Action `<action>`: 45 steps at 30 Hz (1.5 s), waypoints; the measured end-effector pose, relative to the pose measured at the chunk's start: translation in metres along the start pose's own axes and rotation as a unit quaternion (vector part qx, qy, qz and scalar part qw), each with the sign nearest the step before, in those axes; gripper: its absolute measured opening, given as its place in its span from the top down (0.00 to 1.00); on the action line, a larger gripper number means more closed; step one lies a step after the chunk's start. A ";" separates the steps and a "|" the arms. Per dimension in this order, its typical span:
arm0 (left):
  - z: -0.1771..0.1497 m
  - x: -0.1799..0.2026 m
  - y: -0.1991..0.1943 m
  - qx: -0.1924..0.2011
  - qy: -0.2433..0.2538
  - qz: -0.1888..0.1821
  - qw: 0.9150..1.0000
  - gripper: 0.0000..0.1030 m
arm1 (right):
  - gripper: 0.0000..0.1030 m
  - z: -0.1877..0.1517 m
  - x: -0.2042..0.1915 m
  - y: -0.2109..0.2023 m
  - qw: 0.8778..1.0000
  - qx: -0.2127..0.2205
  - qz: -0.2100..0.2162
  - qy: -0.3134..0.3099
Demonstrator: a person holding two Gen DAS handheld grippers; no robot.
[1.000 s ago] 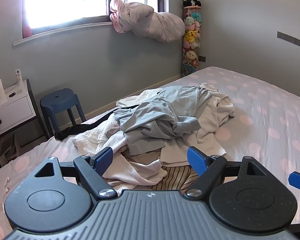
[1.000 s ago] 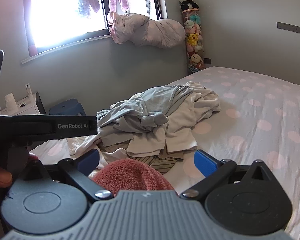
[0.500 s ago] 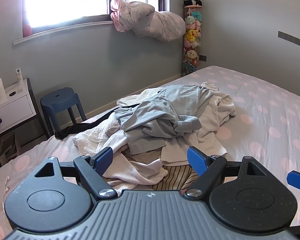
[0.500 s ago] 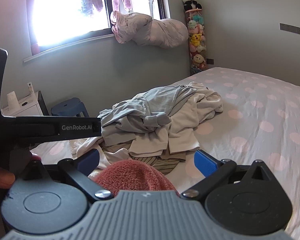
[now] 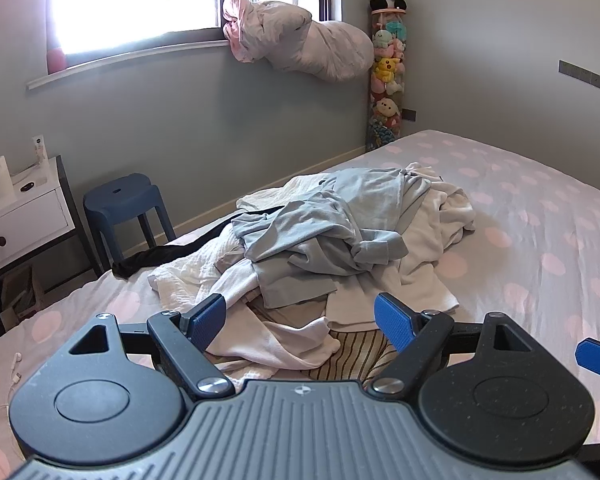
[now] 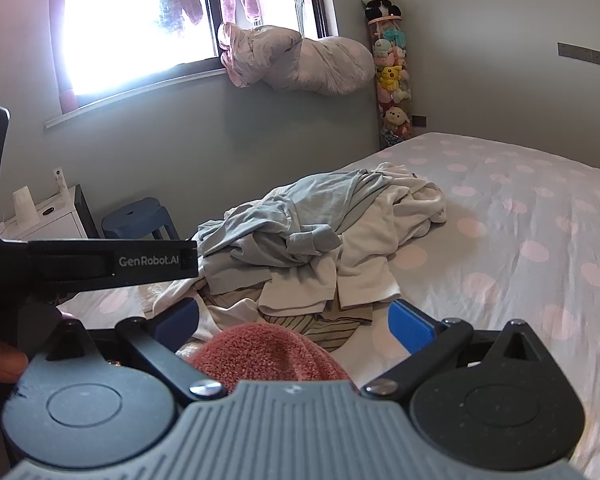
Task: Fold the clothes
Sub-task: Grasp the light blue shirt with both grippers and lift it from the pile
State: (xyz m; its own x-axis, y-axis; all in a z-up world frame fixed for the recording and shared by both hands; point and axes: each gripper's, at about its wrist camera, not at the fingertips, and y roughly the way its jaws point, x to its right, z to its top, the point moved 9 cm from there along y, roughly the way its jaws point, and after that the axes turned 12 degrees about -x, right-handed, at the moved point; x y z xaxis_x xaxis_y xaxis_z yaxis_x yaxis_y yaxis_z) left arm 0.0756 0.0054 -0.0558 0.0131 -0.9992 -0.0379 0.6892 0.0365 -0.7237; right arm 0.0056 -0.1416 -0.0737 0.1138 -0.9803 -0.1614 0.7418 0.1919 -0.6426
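Observation:
A heap of clothes lies on the bed: a light blue shirt [image 5: 320, 240] on top, white garments [image 5: 432, 216] around it, a striped piece [image 5: 356, 350] at the near edge and a black garment [image 5: 180, 250] trailing left. My left gripper [image 5: 300, 316] hovers open just short of the heap, nothing between its blue pads. My right gripper [image 6: 296, 320] is also open, with a pink-red fuzzy item [image 6: 272, 350] lying below its jaws; the blue shirt [image 6: 276, 224] and striped piece [image 6: 328, 326] lie beyond. The left device's body [image 6: 100, 260] crosses the right wrist view at left.
The bed [image 5: 540, 220] has a pink-dotted sheet with open space to the right. A blue stool [image 5: 124, 200] and white nightstand [image 5: 16, 208] stand left of the bed. A bundled duvet [image 5: 300, 44] hangs at the window sill, beside a plush-toy column [image 5: 386, 68]. A person's fingers [image 6: 0, 360] show at far left.
Both views have shifted only slightly, with the right gripper's view drifting a little rightward and up. The heap has not been touched and both grippers stay open.

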 end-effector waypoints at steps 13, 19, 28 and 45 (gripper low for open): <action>0.013 -0.021 0.033 -0.023 -0.025 0.001 0.999 0.21 | 0.01 0.028 -0.001 0.035 0.999 -0.013 0.027 -0.035; 0.025 -0.033 0.072 -0.046 -0.021 -0.009 0.999 0.22 | 0.06 0.047 0.004 0.075 0.997 -0.034 0.029 -0.066; 0.051 -0.037 0.136 -0.054 0.033 -0.029 0.998 0.33 | 0.25 0.075 0.009 0.162 0.991 -0.075 0.042 -0.102; 0.097 -0.003 0.218 -0.052 0.149 -0.055 0.986 0.69 | 0.77 0.107 0.019 0.281 0.988 -0.116 0.029 -0.102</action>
State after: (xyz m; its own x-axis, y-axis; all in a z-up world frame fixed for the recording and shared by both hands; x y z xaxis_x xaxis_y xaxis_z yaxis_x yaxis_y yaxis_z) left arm 0.2958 0.0152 -0.1465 -0.2811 -0.9488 -0.1443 0.5965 -0.0550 -0.8007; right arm 0.2868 -0.1110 -0.1775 0.2989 -0.9521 -0.0640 0.5615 0.2297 -0.7949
